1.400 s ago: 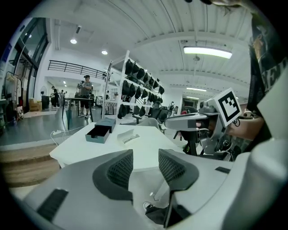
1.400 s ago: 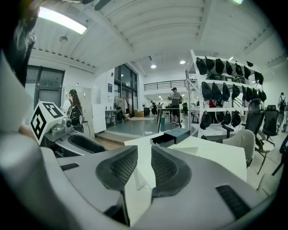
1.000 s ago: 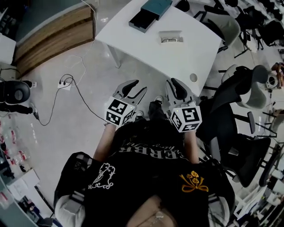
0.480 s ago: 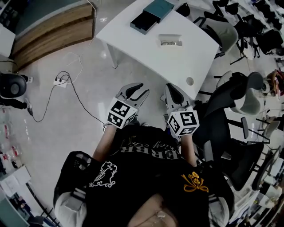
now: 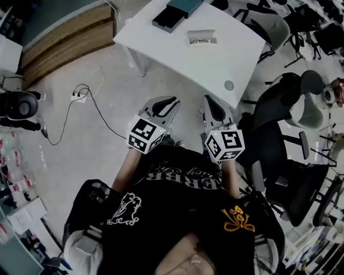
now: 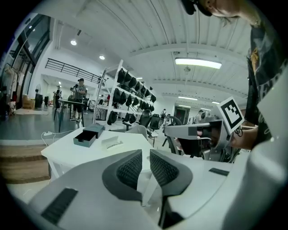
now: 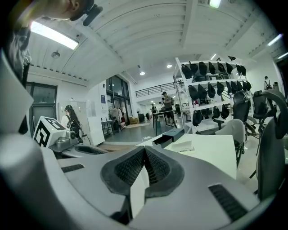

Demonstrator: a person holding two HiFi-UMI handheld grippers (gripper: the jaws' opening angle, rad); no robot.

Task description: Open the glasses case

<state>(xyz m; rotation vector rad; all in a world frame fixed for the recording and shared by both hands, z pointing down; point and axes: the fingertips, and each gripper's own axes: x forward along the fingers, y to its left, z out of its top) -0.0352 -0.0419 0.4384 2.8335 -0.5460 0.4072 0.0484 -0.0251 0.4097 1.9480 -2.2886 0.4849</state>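
Though busy rm, white table [image 5: 215, 64] nr chairs [image 5: 271, 115].

White lettering [image 5: 185, 181] is printed across a black top [image 5: 177, 225] and is seen upside down in the head view. It appears to read "ERBER"; the smaller script beside it cannot be made out. Black-and-white square marker patterns, not words, are carried on the left cube [image 5: 145, 135] and the right cube [image 5: 224, 144].

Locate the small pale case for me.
In the head view the small pale case lies on the white table at the top of the frame, just right of the dark teal box.
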